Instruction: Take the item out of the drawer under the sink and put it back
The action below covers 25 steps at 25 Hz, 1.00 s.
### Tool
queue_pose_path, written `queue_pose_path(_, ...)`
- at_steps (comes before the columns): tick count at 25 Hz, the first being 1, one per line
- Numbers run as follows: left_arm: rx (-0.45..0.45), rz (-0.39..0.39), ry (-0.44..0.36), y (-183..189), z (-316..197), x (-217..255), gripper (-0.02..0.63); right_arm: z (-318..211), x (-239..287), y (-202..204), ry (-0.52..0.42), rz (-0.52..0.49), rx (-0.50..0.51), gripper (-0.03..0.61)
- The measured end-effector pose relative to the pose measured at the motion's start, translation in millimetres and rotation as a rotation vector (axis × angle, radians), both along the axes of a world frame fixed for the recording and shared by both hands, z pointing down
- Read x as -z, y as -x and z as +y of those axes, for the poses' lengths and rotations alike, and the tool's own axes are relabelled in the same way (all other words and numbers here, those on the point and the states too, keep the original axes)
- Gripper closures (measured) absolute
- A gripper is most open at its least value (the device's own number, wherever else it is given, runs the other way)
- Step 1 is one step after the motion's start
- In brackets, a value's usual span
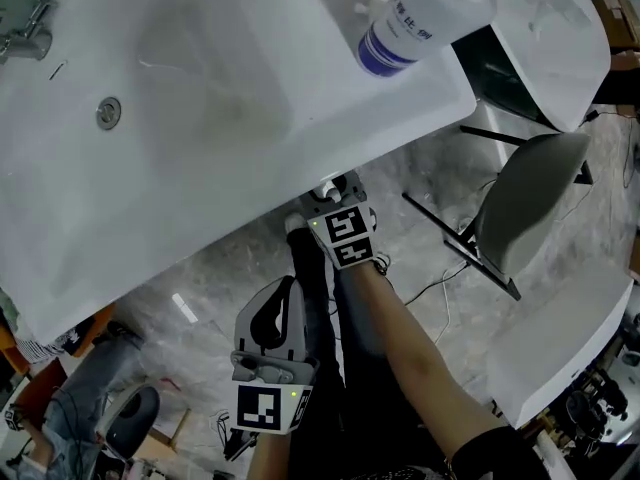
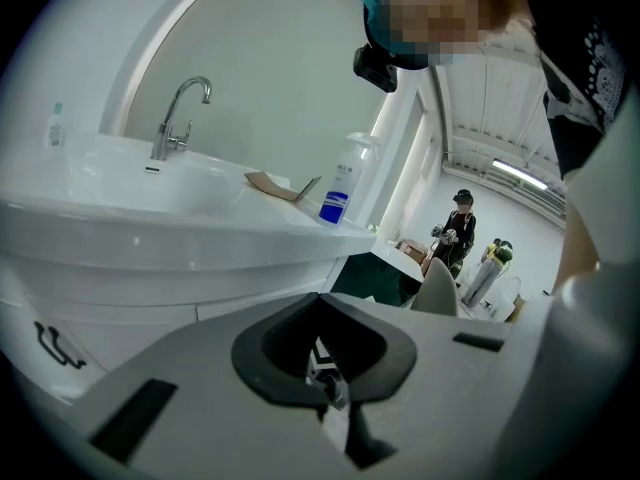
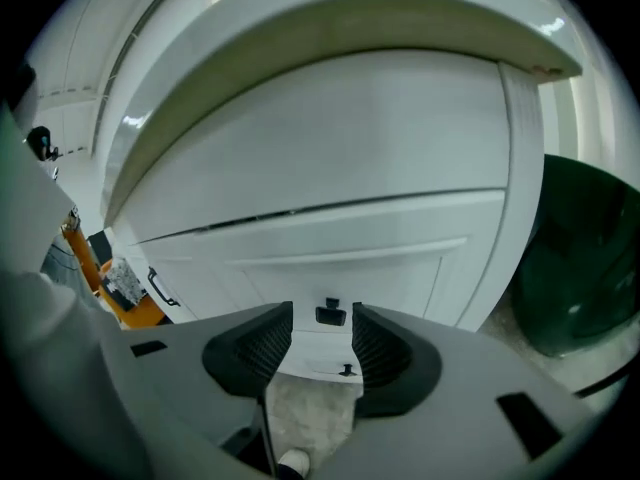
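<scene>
The white sink (image 1: pixel 200 118) fills the top of the head view, and my right gripper (image 1: pixel 338 193) reaches just under its front edge. In the right gripper view the gripper (image 3: pixel 322 333) is open and faces the white cabinet's closed drawer front (image 3: pixel 340 258). A small black knob (image 3: pixel 331 315) shows in the gap between its pads, clear of both. No item from the drawer is in sight. My left gripper (image 1: pixel 280 293) hangs lower and nearer to me; its pads (image 2: pixel 322 313) meet at the tips with nothing held.
A blue-and-white bottle (image 1: pixel 420 18) stands on the sink's rim, with the faucet (image 2: pixel 180 113) at the back. A grey chair (image 1: pixel 530 198) and a white table (image 1: pixel 570 338) stand to the right. A dark green bin (image 3: pixel 580 258) sits beside the cabinet. People (image 2: pixel 455 223) stand far off.
</scene>
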<state>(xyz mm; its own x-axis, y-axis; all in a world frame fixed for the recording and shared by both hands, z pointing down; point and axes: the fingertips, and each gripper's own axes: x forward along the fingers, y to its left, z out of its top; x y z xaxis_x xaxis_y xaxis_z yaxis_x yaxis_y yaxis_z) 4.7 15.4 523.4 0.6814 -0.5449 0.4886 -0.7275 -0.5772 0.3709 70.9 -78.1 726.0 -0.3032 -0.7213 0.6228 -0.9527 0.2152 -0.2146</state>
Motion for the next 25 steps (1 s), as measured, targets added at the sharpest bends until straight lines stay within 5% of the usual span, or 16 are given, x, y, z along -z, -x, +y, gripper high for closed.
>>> queue_pose_path(7, -0.005, -0.010, 0.049, -8, 7, -30, 0.614, -17, -43, 1, 0.033, -0.032, -0.041, 0.403)
queue_pose_path(25, 0.028, 0.005, 0.060, -8, -7, -28, 0.614, -39, -49, 1, 0.018, 0.002, -0.044, 0.431)
